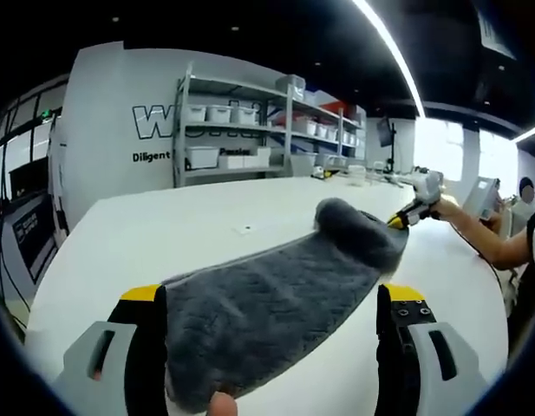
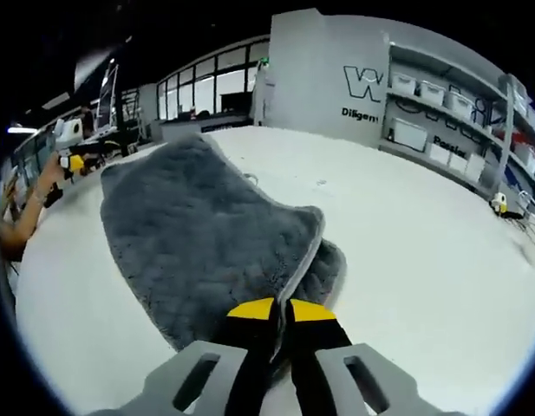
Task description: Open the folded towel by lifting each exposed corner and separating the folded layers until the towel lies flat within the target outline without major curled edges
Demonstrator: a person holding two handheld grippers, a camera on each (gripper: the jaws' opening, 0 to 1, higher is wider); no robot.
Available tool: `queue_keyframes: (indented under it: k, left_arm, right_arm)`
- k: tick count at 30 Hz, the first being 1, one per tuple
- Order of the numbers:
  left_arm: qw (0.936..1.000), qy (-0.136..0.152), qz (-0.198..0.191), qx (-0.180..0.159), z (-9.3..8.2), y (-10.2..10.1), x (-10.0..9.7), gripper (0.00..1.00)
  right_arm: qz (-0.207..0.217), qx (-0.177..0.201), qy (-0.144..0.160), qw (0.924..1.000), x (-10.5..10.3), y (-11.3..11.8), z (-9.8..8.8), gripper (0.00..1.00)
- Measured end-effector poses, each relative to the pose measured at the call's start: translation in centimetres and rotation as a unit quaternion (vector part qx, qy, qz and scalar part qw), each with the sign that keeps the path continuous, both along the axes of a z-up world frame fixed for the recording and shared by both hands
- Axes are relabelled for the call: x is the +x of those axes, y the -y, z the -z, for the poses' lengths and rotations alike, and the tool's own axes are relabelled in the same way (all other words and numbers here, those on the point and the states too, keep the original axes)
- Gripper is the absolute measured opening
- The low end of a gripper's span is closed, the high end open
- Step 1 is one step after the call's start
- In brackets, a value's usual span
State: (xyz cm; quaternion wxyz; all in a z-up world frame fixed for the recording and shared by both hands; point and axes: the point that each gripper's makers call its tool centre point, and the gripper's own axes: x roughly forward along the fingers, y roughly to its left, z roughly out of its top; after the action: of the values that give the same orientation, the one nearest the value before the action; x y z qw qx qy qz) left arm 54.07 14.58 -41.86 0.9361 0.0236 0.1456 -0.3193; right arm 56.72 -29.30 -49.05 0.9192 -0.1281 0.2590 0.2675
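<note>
Here's the grey towel (image 1: 276, 308) stretched out over the white table (image 1: 163, 234), and in the left gripper view the left gripper (image 1: 271, 347) has its 2 yellow-tipped jaws spread wide, the near end of the towel lying between them with nothing pinched. At the far end the right gripper (image 1: 406, 217) nips a raised, curled corner of the cloth, a person's hand (image 1: 453, 211) behind it. Over to the right gripper view: the right gripper (image 2: 281, 314) has its jaws pressed together on the towel (image 2: 198, 243) edge, a folded layer doubling under right there. Far across the table (image 2: 406, 260), the left gripper (image 2: 74, 162) sits at the towel's opposite corner. Shelving (image 1: 250, 130) with white bins lines the back wall.
</note>
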Motion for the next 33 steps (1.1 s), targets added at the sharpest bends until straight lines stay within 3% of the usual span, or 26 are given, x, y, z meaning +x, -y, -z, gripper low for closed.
queue_keyframes:
  k: [6, 8, 11, 14, 17, 20, 28, 33]
  left_arm:
    - [1.0, -0.004, -0.001, 0.001, 0.2, 0.0, 0.0, 0.99]
    - [1.0, -0.005, 0.001, 0.0, 0.3, 0.1, 0.0, 0.99]
    - [1.0, -0.008, 0.001, 0.0, 0.4, 0.1, 0.0, 0.99]
    - [1.0, -0.009, 0.001, 0.0, 0.5, -0.1, 0.1, 0.99]
    - [1.0, -0.008, -0.001, 0.002, 0.4, -0.2, 0.1, 0.99]
    - [1.0, -0.008, -0.002, 0.001, 0.4, -0.2, 0.1, 0.99]
    - [0.9999, -0.011, -0.003, 0.006, 0.6, -0.3, 0.1, 0.99]
    - [0.9999, -0.011, -0.007, 0.008, 0.5, -0.5, 0.1, 0.99]
  right_arm:
    - [0.002, -0.012, 0.008, 0.9999, 0.3, 0.2, 0.1, 0.07]
    - [0.021, -0.019, 0.018, 0.9994, 0.7, 1.0, -0.1, 0.16]
    - [0.053, 0.008, 0.006, 0.9986, 0.9, 1.8, 0.0, 0.26]
    - [0.055, 0.051, -0.016, 0.997, 0.7, 1.5, 0.3, 0.22]
    - [0.053, 0.053, -0.015, 0.9971, 0.6, 1.4, 0.3, 0.2]
    - [0.028, 0.072, -0.026, 0.9967, 0.1, 0.1, 0.4, 0.07]
    - [0.018, 0.042, -0.014, 0.9988, -0.1, -0.3, 0.2, 0.04]
    - [0.009, 0.042, 0.01, 0.999, 0.1, -0.7, -0.8, 0.03]
